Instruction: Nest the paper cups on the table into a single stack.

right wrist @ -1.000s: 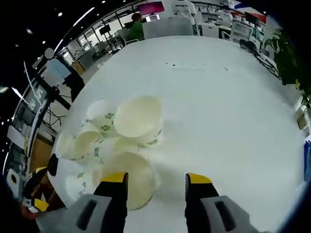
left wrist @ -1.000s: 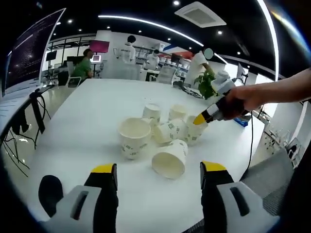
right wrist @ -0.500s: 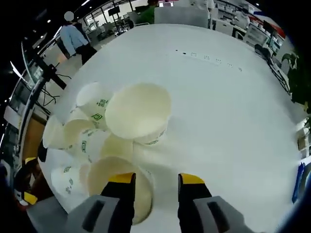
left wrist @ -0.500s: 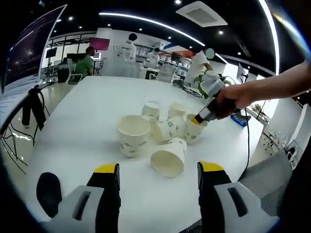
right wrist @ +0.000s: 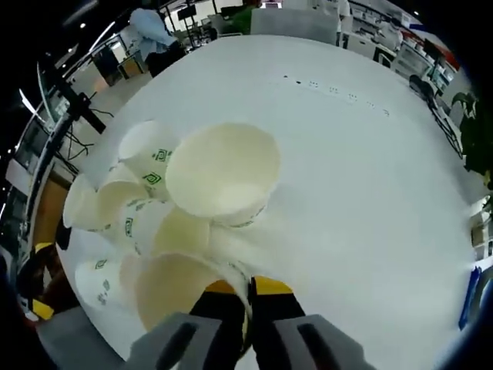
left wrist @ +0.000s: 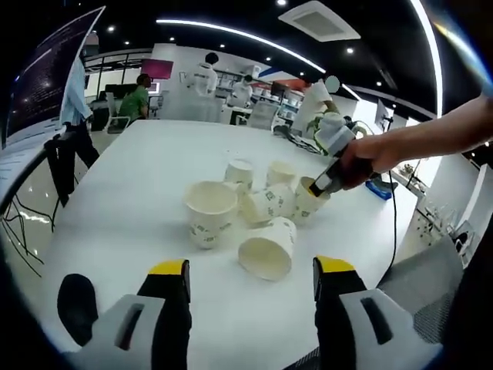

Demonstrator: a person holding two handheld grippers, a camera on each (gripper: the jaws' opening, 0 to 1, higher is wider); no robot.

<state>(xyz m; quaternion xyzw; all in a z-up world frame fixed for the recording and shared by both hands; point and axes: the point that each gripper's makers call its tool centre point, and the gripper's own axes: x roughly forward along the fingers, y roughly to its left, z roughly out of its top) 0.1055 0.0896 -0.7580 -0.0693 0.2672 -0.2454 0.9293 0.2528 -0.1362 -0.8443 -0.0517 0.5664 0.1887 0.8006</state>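
Six paper cups sit clustered on the white counter [left wrist: 115,200] in the left gripper view: from the left, an upright cup [left wrist: 208,213], a tipped cup [left wrist: 269,250] lying on its side nearest the camera, and further cups behind. Left gripper [left wrist: 250,276] hangs released above the counter's near edge, jaws wide apart and holding nothing. Right gripper [right wrist: 248,297], at the cluster's right end, is clenched on the rim of the nearest cup [right wrist: 181,289], one jaw inside and one outside the wall.
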